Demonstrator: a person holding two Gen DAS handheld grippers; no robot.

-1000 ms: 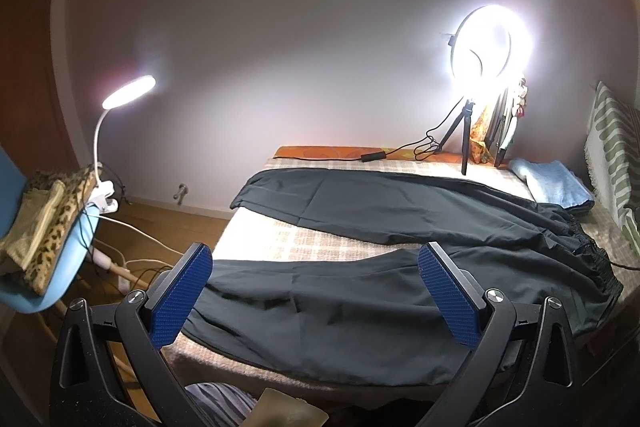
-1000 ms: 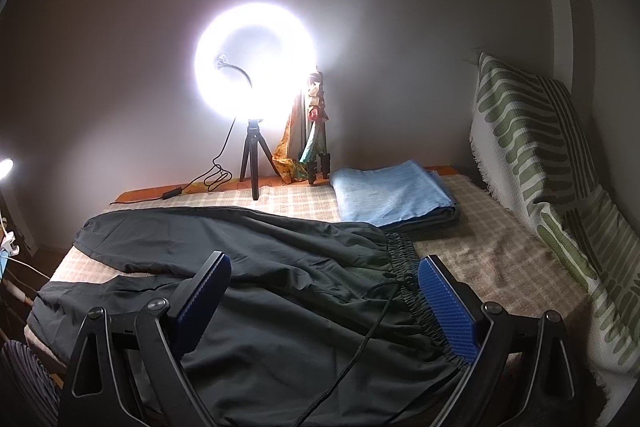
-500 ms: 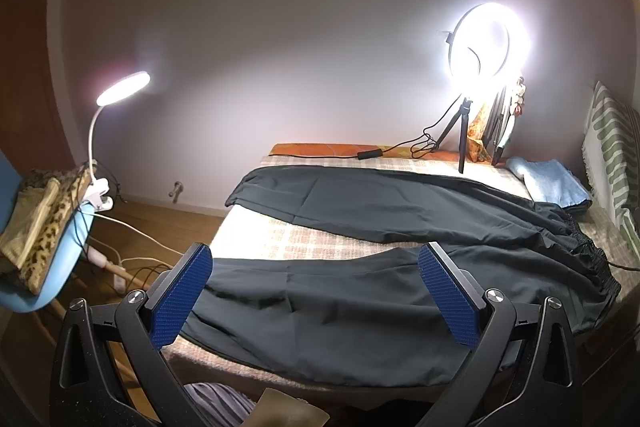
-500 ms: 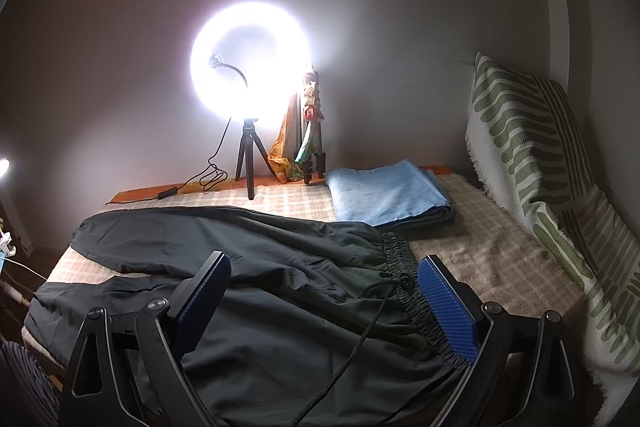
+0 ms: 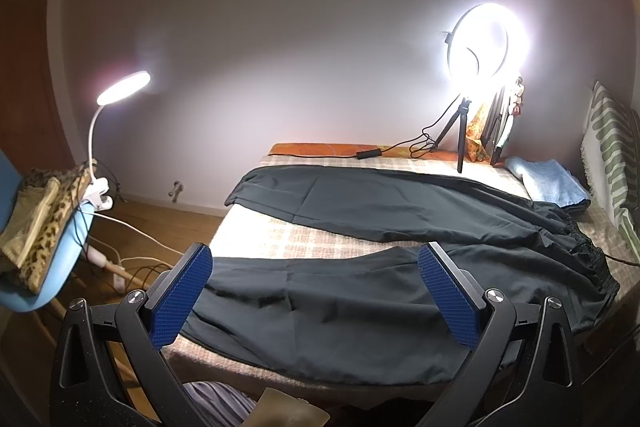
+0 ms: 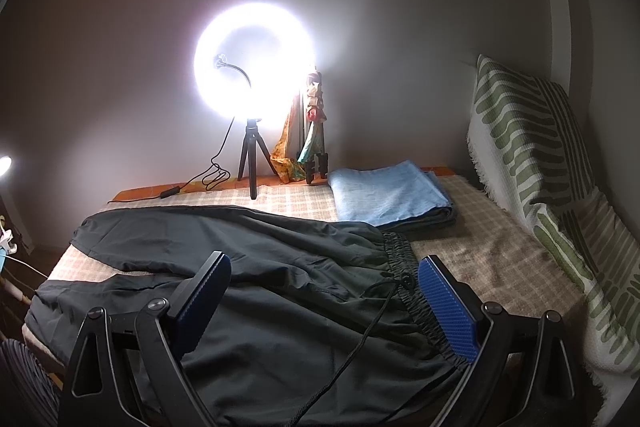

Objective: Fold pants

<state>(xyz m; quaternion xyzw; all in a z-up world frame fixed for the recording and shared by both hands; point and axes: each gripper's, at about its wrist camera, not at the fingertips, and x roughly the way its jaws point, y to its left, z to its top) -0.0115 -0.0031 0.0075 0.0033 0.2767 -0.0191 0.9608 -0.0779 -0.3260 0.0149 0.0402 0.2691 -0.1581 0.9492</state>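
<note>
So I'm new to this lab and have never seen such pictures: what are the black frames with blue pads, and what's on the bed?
Each picture comes from a camera on a hand-held tool, looking along its two blue-padded fingers. The left tool and the right tool are both open and hold nothing. On the checked bed cover lie black pants, spread flat with the legs apart and not yet folded. Behind them sit a folded blue cloth and a ring light on a tripod.
</note>
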